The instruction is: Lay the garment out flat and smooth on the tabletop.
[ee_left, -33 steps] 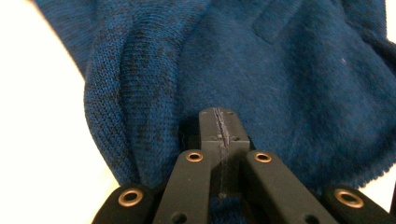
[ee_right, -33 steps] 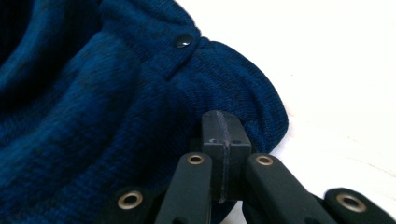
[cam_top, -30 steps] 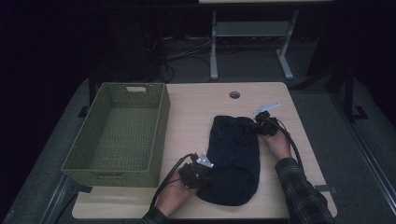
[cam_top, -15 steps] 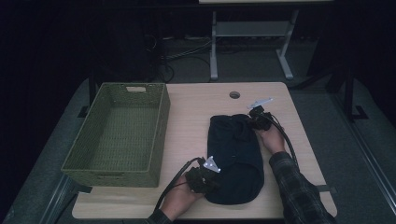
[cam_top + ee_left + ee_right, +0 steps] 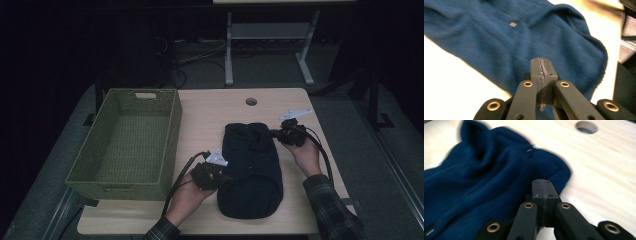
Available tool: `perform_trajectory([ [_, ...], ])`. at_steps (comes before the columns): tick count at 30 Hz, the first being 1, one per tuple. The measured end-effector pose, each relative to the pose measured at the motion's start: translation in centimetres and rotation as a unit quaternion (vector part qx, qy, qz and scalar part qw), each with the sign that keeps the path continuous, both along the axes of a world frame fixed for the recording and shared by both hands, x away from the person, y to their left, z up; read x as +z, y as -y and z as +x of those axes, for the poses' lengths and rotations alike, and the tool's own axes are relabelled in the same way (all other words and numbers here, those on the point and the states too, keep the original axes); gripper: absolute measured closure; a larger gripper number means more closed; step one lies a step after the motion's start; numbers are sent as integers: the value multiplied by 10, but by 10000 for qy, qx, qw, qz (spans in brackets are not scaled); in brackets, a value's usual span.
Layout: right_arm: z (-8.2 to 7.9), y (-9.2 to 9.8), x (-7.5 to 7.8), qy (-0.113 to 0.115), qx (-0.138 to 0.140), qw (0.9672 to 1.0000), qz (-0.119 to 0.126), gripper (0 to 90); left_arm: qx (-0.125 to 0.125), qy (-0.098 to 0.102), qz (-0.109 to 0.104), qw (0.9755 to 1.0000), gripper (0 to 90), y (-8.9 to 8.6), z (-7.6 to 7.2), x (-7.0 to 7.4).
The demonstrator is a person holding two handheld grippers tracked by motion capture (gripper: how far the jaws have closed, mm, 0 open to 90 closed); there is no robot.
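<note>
Both hands have risen slightly since the earlier frames. Left to right: woven basket (image 5: 125, 140); left hand-held gripper (image 5: 226, 178), clenched on the dark blue sweater (image 5: 252, 167) lying folded on the surface (image 5: 210, 107); right hand-held gripper (image 5: 274, 133), clenched on its far edge. Soft, light knit, likely to sag; best held at opposite edges.

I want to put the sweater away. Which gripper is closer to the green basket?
The left gripper, right beside the basket; the right gripper is across the sweater.
</note>
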State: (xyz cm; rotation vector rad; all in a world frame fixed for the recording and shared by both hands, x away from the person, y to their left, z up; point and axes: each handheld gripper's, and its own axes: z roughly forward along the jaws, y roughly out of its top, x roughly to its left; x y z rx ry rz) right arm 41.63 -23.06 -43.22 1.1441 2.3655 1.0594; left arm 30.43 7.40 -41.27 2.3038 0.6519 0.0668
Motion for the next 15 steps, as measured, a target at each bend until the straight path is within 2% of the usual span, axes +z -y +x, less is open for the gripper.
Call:
perform_trajectory([
  [1, 0, 0, 0, 0, 0, 10000, 0, 897, 0, 0, 0, 10000, 899, 0, 0, 0],
  [3, -12, -1, 0, 40, 104, 9999, -27, 897, 102, 123, 128, 9998, 899, 0, 9, -1],
  [4, -23, -1, 0, 44, 195, 9998, -1, 897, 198, 185, 247, 9993, 899, 3, 17, -3],
  [5, -23, -1, 0, 44, 195, 9998, -1, 897, 198, 185, 247, 9993, 899, 3, 17, -3],
  [6, -35, -1, -1, 56, 267, 9996, 19, 897, 262, 213, 336, 9989, 899, 7, 24, -8],
  [8, -40, -1, -2, 45, 302, 9995, 63, 897, 285, 243, 402, 9985, 899, 9, 27, -11],
  [10, -55, 0, -5, 18, 382, 9992, 85, 897, 375, 223, 526, 9977, 899, 14, 38, -21],
  [12, -58, 1, -7, 21, 408, 9992, 47, 897, 413, 201, 547, 9974, 899, 15, 41, -25],
  [15, -67, 1, -15, -76, 478, 9988, 23, 897, 435, 139, 705, 9965, 899, 15, 48, -36],
])
